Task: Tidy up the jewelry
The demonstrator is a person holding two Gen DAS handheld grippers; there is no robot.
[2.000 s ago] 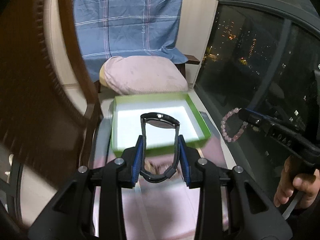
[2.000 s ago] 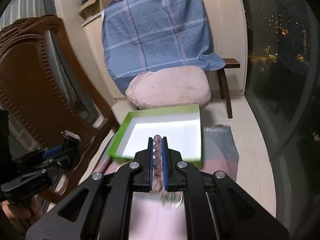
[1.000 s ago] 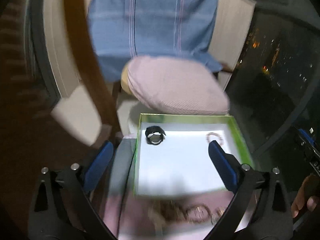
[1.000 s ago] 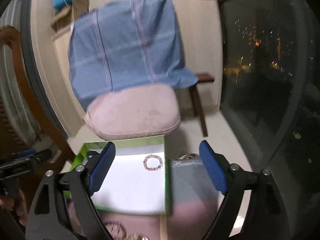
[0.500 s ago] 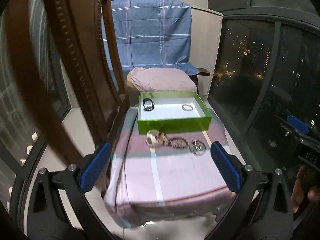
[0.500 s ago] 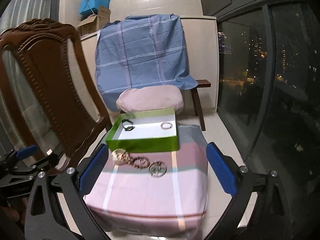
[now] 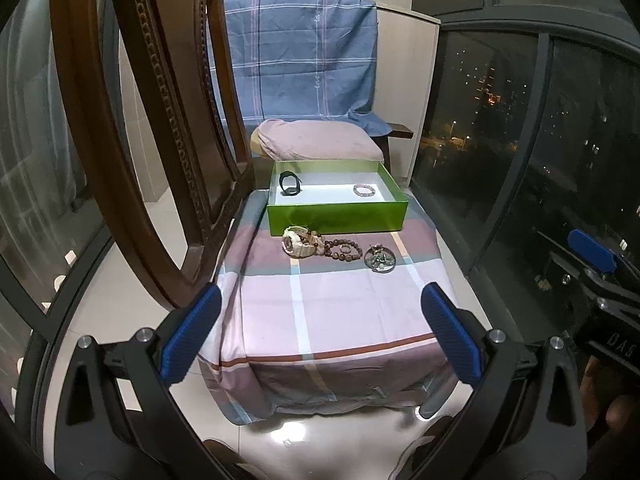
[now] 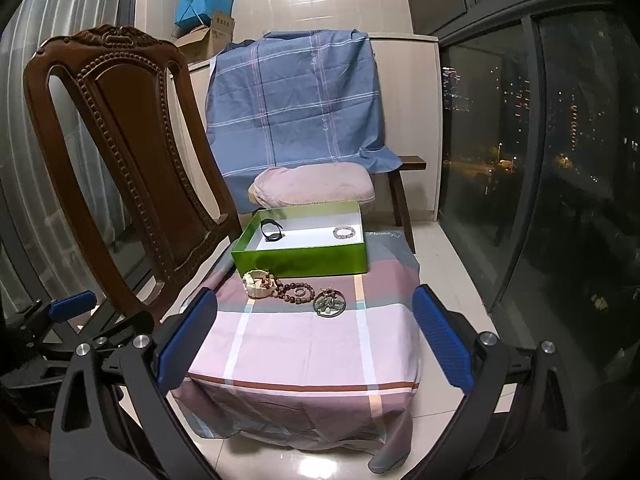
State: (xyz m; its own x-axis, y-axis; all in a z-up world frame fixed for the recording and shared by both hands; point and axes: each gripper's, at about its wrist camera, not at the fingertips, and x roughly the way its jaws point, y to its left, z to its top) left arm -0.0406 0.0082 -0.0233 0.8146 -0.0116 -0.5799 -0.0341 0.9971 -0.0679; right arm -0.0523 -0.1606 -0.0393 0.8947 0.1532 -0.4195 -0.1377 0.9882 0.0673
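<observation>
both tools [image 7: 320, 336] [image 8: 316, 340] withdrawn, wide open, empty

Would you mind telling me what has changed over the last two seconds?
The left gripper let go of the black watch and the right gripper released the pink bead bracelet; both now lie in the green box. Both grippers opened and drew back. The cream watch and the other pieces stayed on the cloth.

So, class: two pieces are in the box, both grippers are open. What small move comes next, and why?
Probably bring the left gripper forward toward the cream watch, the leftmost of three pieces left on the cloth before the green box. Its jaws are wide and empty.
</observation>
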